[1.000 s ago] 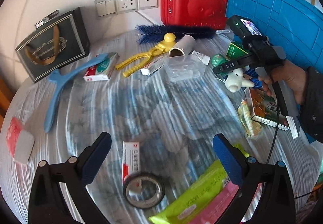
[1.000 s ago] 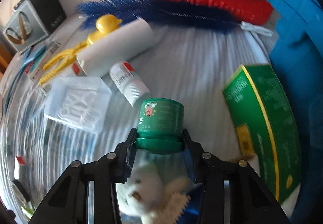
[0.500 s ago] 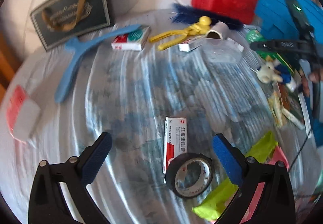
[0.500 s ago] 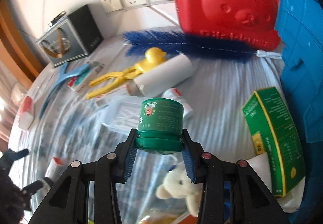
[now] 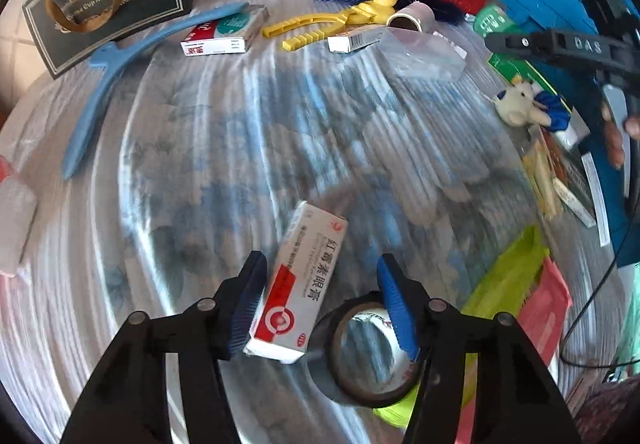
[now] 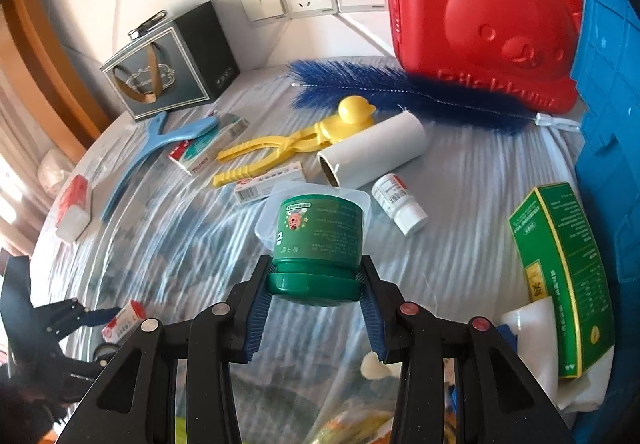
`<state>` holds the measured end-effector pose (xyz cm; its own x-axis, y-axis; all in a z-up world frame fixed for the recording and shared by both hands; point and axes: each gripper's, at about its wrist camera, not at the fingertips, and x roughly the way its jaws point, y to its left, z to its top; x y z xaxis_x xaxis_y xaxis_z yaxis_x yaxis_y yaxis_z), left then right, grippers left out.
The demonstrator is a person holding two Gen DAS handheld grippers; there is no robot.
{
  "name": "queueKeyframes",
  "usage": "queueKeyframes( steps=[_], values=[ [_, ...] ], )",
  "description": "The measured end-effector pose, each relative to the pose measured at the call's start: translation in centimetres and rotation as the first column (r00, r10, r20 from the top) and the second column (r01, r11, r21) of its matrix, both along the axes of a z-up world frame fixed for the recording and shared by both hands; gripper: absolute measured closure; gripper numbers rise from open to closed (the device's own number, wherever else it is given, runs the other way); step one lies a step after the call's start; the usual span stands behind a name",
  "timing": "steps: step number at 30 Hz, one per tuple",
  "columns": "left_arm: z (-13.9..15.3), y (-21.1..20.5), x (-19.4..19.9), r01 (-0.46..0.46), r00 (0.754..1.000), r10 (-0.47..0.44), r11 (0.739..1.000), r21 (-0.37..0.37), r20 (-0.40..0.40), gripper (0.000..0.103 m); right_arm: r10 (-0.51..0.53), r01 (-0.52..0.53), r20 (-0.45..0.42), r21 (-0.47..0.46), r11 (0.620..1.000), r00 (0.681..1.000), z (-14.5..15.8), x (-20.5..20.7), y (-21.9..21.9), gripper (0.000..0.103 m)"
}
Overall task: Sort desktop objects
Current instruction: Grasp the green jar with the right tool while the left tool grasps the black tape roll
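The right gripper (image 6: 316, 308) clamps one green jar (image 6: 318, 244) by its lid, lifted above the cloth. The left gripper (image 5: 320, 304) gapes around one red-and-white ointment box (image 5: 298, 284), beside one tape roll (image 5: 366, 354). Beyond lie two more small cartons.

Green jar (image 6: 318, 240): squat, printed label, green lid; clamped at the lid, raised off the desk, at 6 o'clock in the right wrist view.
White-and-red ointment box (image 5: 300, 288): long, flat on the desk, at 6 o'clock in the left wrist view, touching a black tape roll (image 5: 360, 360) at its 4 o'clock.
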<state>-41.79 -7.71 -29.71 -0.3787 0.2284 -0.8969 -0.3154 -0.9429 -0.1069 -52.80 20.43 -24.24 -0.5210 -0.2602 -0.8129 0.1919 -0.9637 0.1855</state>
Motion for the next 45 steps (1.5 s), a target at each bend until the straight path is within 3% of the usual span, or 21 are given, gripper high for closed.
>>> queueKeyframes(
  steps=[6,10,15,24,29,33,36,41,45],
  values=[
    [1.3,-1.2,2.0,-0.043,0.999,0.042,0.999,-0.017,-0.033,0.046,-0.006,0.006,0.006,-0.02,1.0,1.0,0.2,0.3,0.2,0.062],
    [2.8,-1.2,4.1,-0.032,0.998,0.033,0.999,0.019,-0.048,0.046,0.001,-0.001,-0.006,-0.013,1.0,1.0,0.6,0.7,0.0,0.063],
    [1.3,-0.7,5.6,-0.036,0.999,0.036,0.999,0.037,0.006,0.046,0.013,-0.013,-0.006,-0.022,1.0,1.0,0.8,1.1,-0.5,0.063],
    [0.4,-2.1,5.9,-0.151,0.988,0.149,0.983,0.102,0.033,0.046,0.031,-0.032,-0.006,-0.03,0.999,0.999,1.5,2.1,-1.0,0.062],
    [-0.5,-0.6,5.2,-0.158,0.987,0.157,0.982,0.099,0.021,0.038,0.051,-0.051,-0.007,-0.029,0.998,0.999,1.8,2.5,-1.5,0.063],
    [-0.8,0.1,4.4,-0.179,0.984,0.18,0.983,0.04,-0.008,0.038,0.05,-0.05,-0.009,-0.031,0.998,0.999,1.7,2.5,-1.5,0.062],
    [-0.8,0.4,4.4,-0.191,0.982,0.191,0.982,0.005,-0.01,0.047,0.055,-0.056,-0.009,-0.03,0.998,0.998,1.7,2.5,-1.5,0.062],
    [-0.2,-0.3,6.0,-0.174,0.984,0.171,0.983,0.063,0.047,0.047,0.049,-0.05,-0.025,-0.027,0.998,0.998,2.4,3.3,-1.3,0.062],
    [1.3,-0.4,7.6,-0.167,0.986,0.166,0.984,0.059,0.022,0.047,0.055,-0.056,-0.03,-0.024,0.998,0.998,2.8,4.4,-2.1,0.063]
  ],
)
